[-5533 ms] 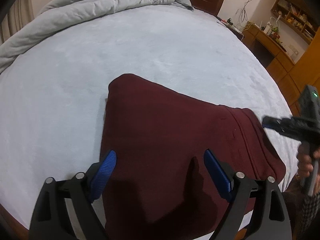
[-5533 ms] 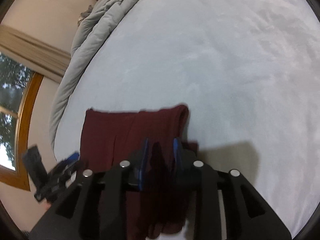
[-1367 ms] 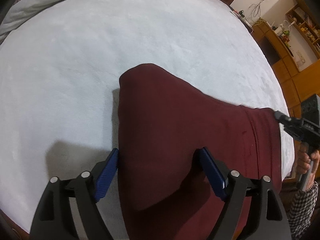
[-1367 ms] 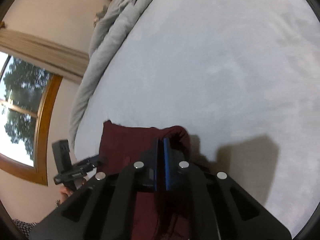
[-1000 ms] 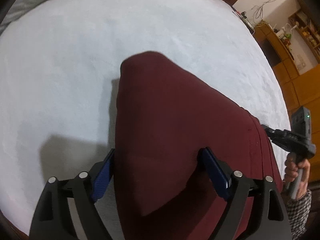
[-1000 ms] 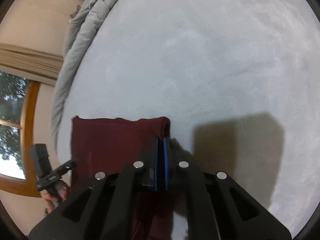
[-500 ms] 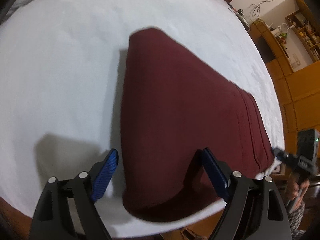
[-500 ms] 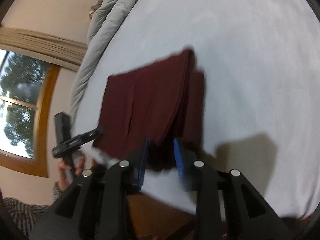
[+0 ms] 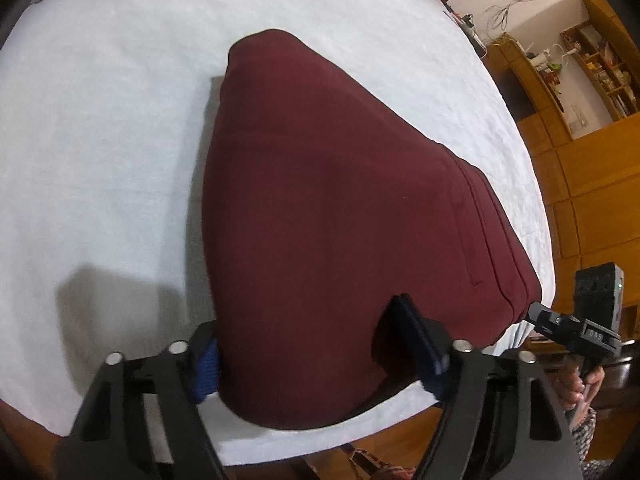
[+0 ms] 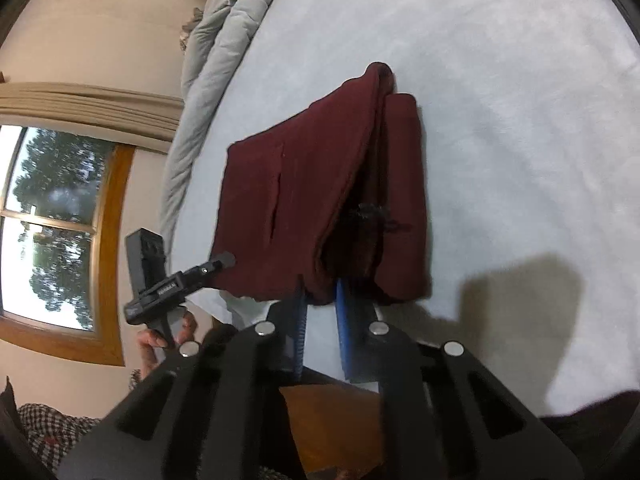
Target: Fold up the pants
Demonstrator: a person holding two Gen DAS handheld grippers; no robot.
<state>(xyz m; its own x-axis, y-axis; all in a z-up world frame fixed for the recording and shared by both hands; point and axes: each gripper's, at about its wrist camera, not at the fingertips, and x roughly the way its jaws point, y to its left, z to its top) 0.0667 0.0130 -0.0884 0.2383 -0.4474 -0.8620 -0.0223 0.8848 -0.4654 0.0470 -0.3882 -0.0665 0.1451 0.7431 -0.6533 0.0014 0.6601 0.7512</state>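
Observation:
The dark red pants [image 9: 340,208] lie folded in a thick stack on the white bed [image 9: 100,120], near its front edge. My left gripper [image 9: 316,348] is open, its blue pads wide apart on either side of the stack's near edge. My right gripper [image 10: 320,304] is open a little, its pads just at the stack's waistband end [image 10: 332,216], where a dark drawstring shows between layers. Each gripper shows in the other's view: the right one [image 9: 560,324] and the left one [image 10: 188,276].
A grey duvet [image 10: 212,40] is bunched along the far side of the bed. A window [image 10: 48,224] and curtain are on the left wall. Wooden cabinets and shelves [image 9: 580,80] stand right of the bed. The bed's wooden frame [image 10: 332,412] is below my right gripper.
My right gripper was shut on the waistband end, then opened and let it go. It has drawn back toward the bed edge. My left gripper stayed open around the stack.

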